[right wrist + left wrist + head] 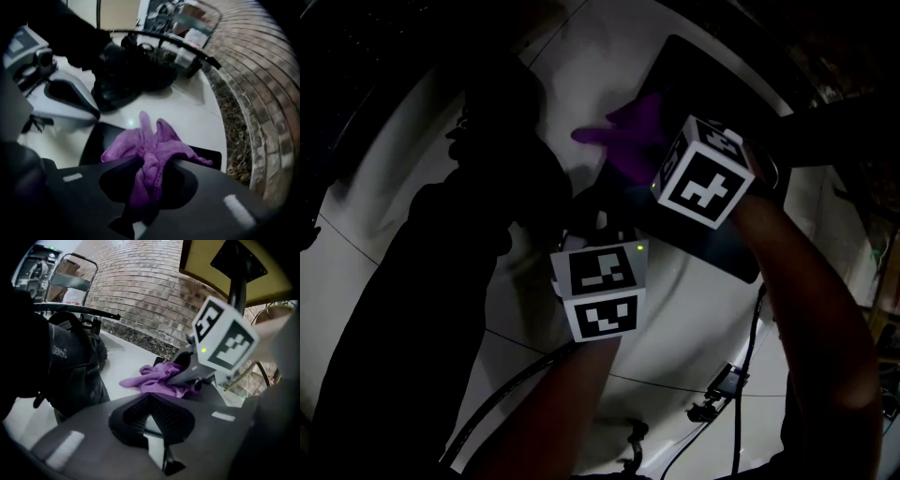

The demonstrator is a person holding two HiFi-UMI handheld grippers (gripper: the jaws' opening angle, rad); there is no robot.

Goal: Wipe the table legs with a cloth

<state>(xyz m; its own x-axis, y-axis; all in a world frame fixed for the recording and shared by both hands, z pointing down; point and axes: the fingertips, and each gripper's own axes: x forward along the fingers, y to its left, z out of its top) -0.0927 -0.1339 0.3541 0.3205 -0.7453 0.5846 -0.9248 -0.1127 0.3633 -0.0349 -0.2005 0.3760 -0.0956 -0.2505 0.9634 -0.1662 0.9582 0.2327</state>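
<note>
A purple cloth [149, 154] is bunched between the jaws of my right gripper [149, 174], which is shut on it. In the head view the cloth [623, 136] sticks out left of the right gripper's marker cube [703, 183], low over the table's black base plate [724, 255]. The black table leg [236, 291] rises behind the right gripper to the yellow tabletop underside [201, 266]. My left gripper [151, 412] hangs just short of the cloth [154, 379], jaws together and nothing in them; its cube [598, 292] is in the middle of the head view.
The floor [581, 66] is white and glossy. A black bag [126, 70] lies beyond the base plate [91, 140], with a metal-frame chair [70, 282] and a brick wall [140, 291] behind. Cables [736, 403] trail on the floor near me.
</note>
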